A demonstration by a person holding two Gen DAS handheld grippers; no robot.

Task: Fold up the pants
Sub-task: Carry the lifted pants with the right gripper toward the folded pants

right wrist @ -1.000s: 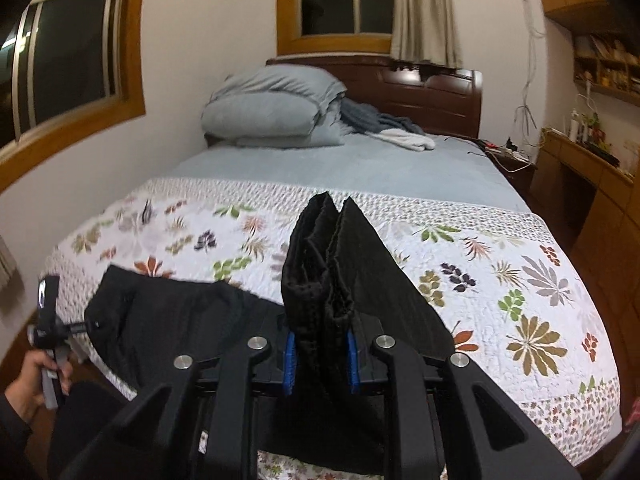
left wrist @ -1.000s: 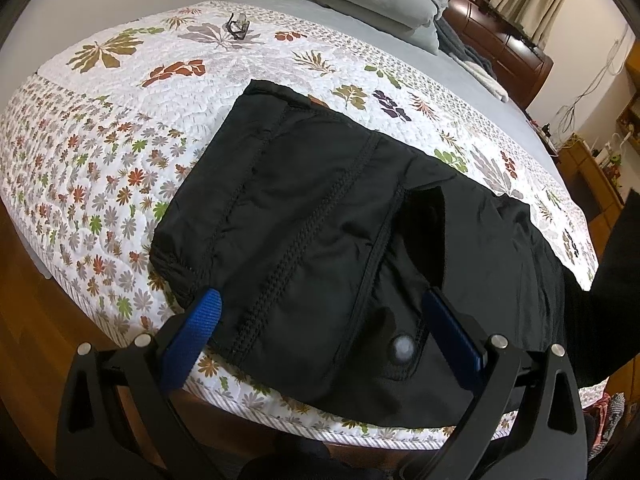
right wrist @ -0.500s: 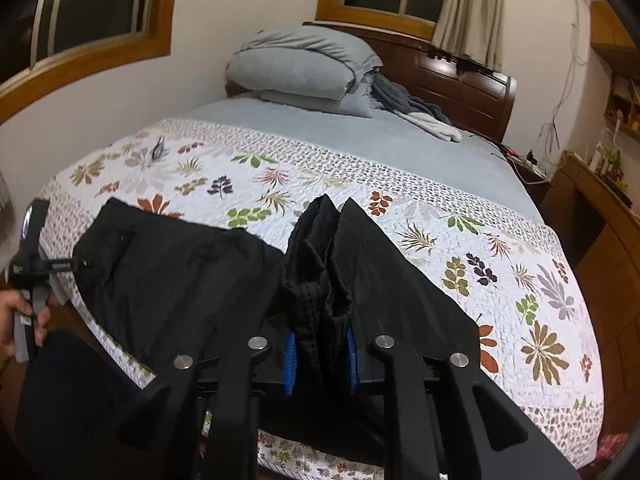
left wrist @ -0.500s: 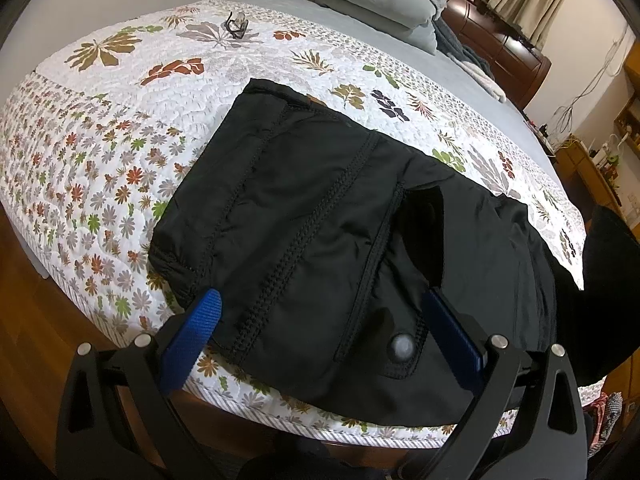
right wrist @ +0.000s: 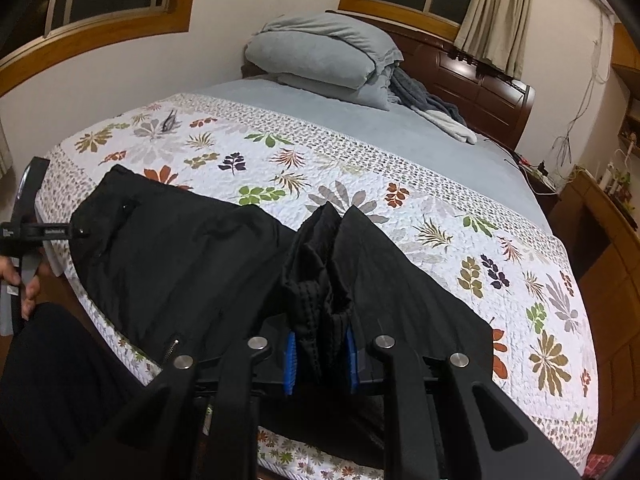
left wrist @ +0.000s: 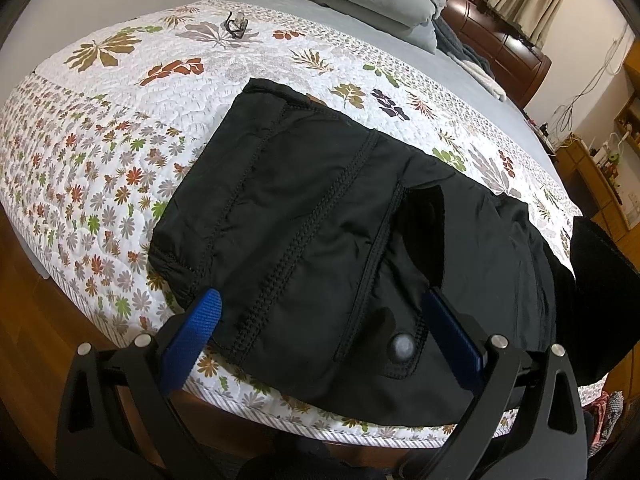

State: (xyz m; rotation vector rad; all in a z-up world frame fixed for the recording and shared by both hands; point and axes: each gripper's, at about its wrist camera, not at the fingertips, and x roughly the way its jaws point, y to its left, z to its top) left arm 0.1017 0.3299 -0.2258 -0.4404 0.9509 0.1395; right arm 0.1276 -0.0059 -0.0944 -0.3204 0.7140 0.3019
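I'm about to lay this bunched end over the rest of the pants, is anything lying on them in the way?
Nothing visible. The right gripper is shut on the bunched end of the pants, whose flat part is bare. The glasses lie far off on the quilt.

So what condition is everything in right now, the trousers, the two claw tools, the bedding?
Pants: lying partly folded on the quilt, one bunched end lifted.
Right gripper: shut on that bunched end of the pants.
Left gripper: open, fingers either side of the pants' near edge, pinching nothing.
Quilt: spread flat over the bed.
Grey bedding: folded and stacked by the headboard.
Curtain: drawn aside.
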